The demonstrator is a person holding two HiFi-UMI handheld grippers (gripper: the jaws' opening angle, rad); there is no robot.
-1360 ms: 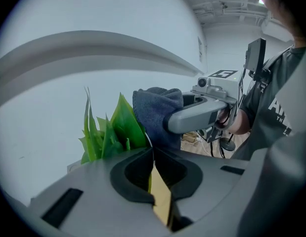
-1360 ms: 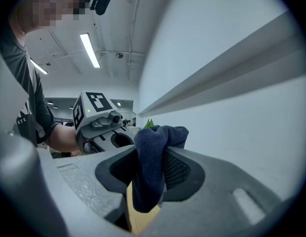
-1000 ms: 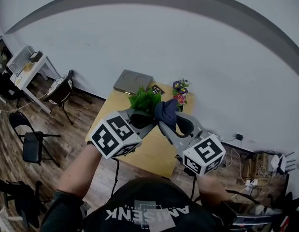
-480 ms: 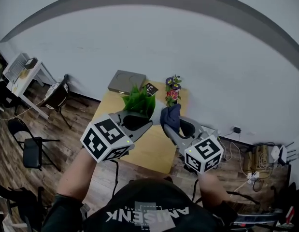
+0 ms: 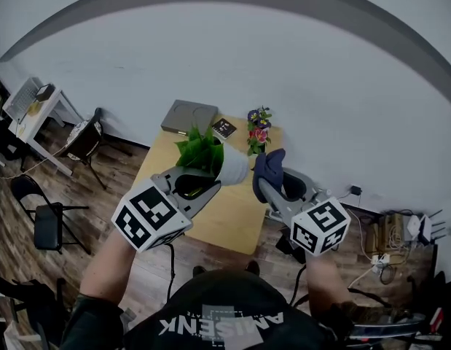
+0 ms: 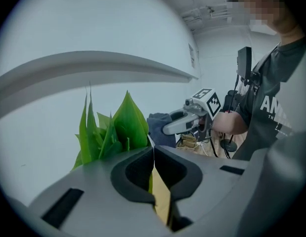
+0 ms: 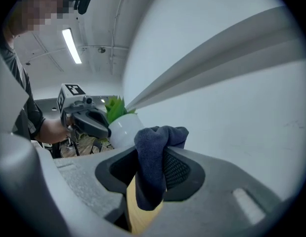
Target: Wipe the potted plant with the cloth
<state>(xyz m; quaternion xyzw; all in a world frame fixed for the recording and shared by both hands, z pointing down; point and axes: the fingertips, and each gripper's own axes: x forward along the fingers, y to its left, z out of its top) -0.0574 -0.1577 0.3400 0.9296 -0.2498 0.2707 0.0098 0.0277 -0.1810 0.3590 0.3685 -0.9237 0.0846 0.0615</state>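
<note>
Over table (image 5: 238,223) — left gripper (image 5: 213,185) pinches pot (image 5: 232,168) by rim; cloth (image 5: 267,166), clenched in right gripper (image 5: 264,185), just right of it.

Grey left tongs (image 5: 216,184), grey right tongs (image 5: 262,185), dark T-shirt (image 5: 225,319).

The potted plant (image 5: 231,168), green leaves in a white pot, tilts above the desk (image 5: 236,214). The bunched dark-blue cloth (image 5: 267,166) hangs just beside it.

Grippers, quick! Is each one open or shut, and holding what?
Left gripper: shut, pinching the rim of the potted plant.
Right gripper: shut on the cloth.
</note>
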